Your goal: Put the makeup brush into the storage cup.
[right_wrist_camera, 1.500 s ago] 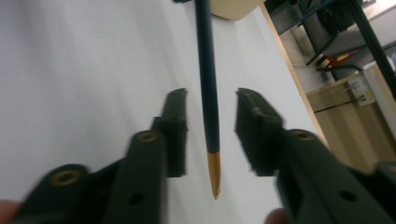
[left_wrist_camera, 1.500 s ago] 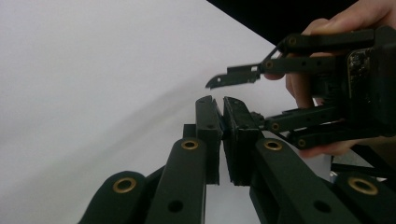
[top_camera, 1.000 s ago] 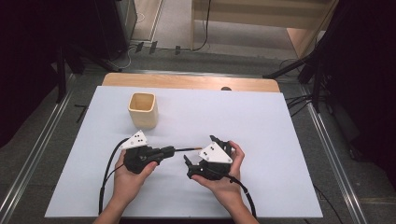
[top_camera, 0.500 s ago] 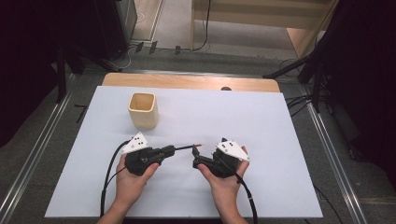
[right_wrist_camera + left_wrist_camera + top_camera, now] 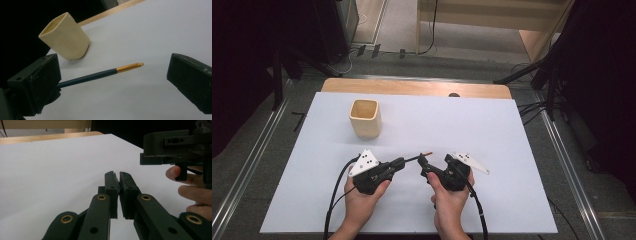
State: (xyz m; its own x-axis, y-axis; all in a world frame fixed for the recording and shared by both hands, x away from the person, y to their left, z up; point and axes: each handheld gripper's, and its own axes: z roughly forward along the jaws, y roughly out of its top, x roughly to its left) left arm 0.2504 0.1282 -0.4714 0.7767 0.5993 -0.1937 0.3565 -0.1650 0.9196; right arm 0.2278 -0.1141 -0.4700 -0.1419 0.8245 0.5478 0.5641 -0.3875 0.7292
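White sheeting is covering the tabletop, with a strip of bare wood showing along its far edge. No brand, label or writing is legible on anything here.

Left to right in the high view: a cream square-mouthed cup is standing upright on the left half of the sheet, well apart from both hands. Nearer the person, the left tongs are lying low over the sheet in the left hand, pointing right. Their jaws are pressed together on a thin dark brush with a gold ferrule and a pale tip; in the left gripper view the left tongs are showing the jaw pads closed with only a sliver between them, a trace of blue in it.

The brush is sticking out rightward, its tip reaching just beside the right tongs, held in the right hand. In the right gripper view the brush is crossing between the two jaws, which are standing wide apart, neither touching it. The cup is sitting beyond, tilted by the camera's angle.
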